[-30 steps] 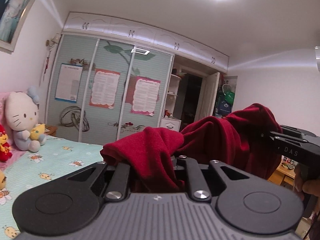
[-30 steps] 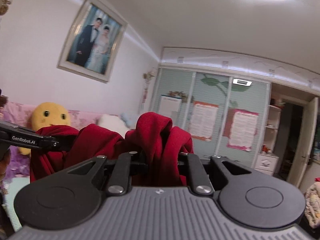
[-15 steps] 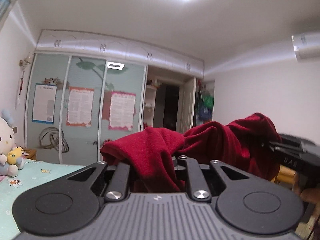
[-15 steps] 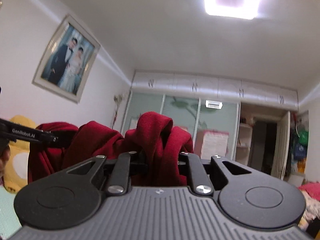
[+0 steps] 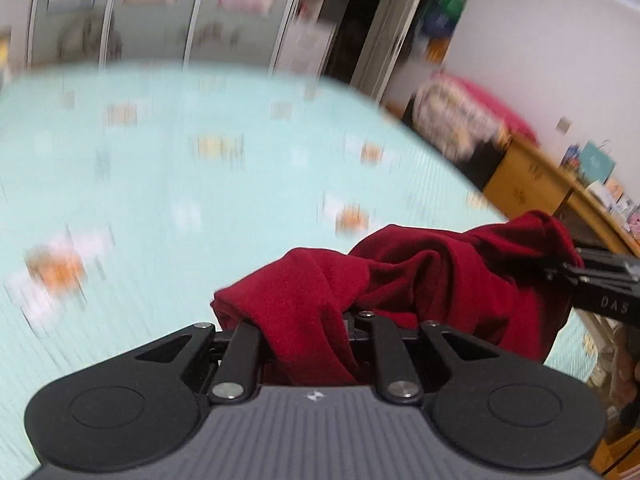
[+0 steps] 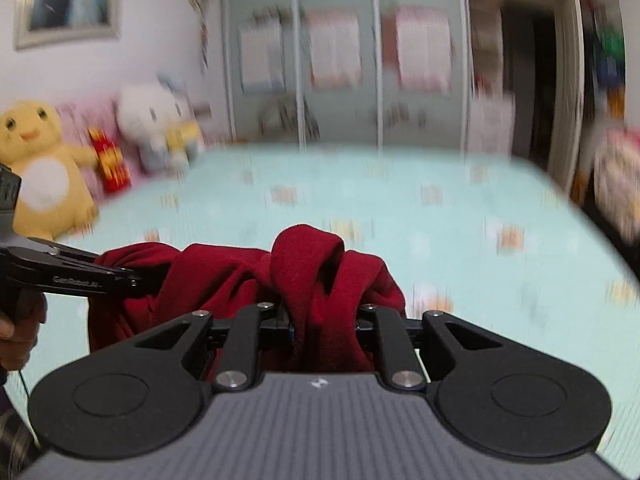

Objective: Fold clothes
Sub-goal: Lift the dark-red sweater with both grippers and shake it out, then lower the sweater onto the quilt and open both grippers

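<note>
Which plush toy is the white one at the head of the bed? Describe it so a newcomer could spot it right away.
Start from the pale green bed sheet in the right wrist view and follow it to the pink headboard end at the left wall. Three toys sit there in a row: a yellow chick plush, a small red toy, then the white cat plush. It alone is white, sits nearest the wardrobe doors, and holds something yellow.

We are seeing the bed (image 5: 168, 184) only as smeared pale green, its printed figures unreadable. The red garment (image 5: 320, 320) is covering the jaws of the left gripper (image 5: 316, 344); the same is happening at the right gripper (image 6: 320, 328). The wardrobe posters (image 6: 332, 52) are blurring, and the yellow plush (image 6: 36, 168) is partly hiding behind the other tool.
</note>
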Tool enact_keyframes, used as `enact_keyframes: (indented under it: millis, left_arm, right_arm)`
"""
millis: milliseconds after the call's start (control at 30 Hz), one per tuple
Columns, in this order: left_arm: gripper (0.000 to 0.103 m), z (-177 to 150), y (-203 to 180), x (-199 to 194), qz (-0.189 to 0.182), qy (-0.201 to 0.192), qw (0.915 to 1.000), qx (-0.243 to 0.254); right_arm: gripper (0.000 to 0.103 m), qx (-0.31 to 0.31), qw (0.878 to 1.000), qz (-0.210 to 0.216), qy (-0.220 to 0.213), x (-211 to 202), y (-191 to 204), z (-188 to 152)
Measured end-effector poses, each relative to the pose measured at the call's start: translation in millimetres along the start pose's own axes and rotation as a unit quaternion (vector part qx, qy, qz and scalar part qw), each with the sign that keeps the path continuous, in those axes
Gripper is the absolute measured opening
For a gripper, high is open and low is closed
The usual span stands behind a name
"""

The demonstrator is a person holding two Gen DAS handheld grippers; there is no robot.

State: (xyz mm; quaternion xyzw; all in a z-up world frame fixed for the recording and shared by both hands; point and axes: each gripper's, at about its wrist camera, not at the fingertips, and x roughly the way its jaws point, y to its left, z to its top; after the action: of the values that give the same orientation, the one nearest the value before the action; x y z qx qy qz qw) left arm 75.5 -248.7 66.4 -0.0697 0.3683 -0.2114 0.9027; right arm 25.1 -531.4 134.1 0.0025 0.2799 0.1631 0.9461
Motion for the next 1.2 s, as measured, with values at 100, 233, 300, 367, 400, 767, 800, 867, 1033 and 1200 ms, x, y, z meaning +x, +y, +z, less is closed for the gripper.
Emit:
enact_keyframes:
  millis: [100,233,300,367,400,767,800,867,1033,1200]
  left_arm:
    - [0.017,-39.3,-2.0,33.4,0.009,0.032,0.9994,0.000]
    - [0.017,-70.6,-2.2,55.3,0.000,0.066,0.9978,0.003]
    - [0.018,-86.7,-7.7,56.8,0.000,0.074,0.9972,0.012]
    - [0.018,-96.4,-6.7,55.6,-0.006,0.077,0.9970,0.005]
    - [0.018,-99.4,-7.4,54.4,-0.007,0.078,0.9970,0.003]
    - [0.019,-101.0,-7.3,54.8,-0.005,0.080,0.9966,-0.019]
    - [0.019,-100.3,-7.4,54.8,-0.005,0.081,0.9966,-0.018]
    - [0.017,-95.9,-7.4,53.0,-0.001,0.076,0.9967,-0.027]
    - [0.016,-40.7,-10.4,38.7,0.005,0.021,0.9995,-0.022]
    - [0.016,43.9,-33.5,1.8,-0.006,-0.075,0.9971,0.000]
  right_arm:
    - [0.018,0.050,0.998,-0.002,0.046,24.8,-20.7,-54.5]
    - [0.024,0.101,0.992,0.000,0.080,29.9,-34.9,-116.1]
    - [0.026,0.104,0.991,0.005,0.084,25.5,-39.4,-142.0]
    - [0.029,0.106,0.991,0.009,0.085,18.4,-40.6,-160.8]
    - [0.030,0.106,0.991,0.011,0.082,12.8,-38.8,-164.8]
    - [0.043,0.160,0.985,0.019,0.056,-11.3,-67.7,-176.1]
    - [0.040,0.162,0.985,0.022,0.058,-7.8,-67.1,-176.0]
    - [0.007,0.178,0.982,0.038,0.051,-5.0,-65.1,-176.7]
    - [0.005,0.199,0.980,0.032,0.003,-8.9,-67.6,-145.7]
    - [0.000,0.191,0.977,-0.013,-0.097,-39.6,-73.9,-76.7]
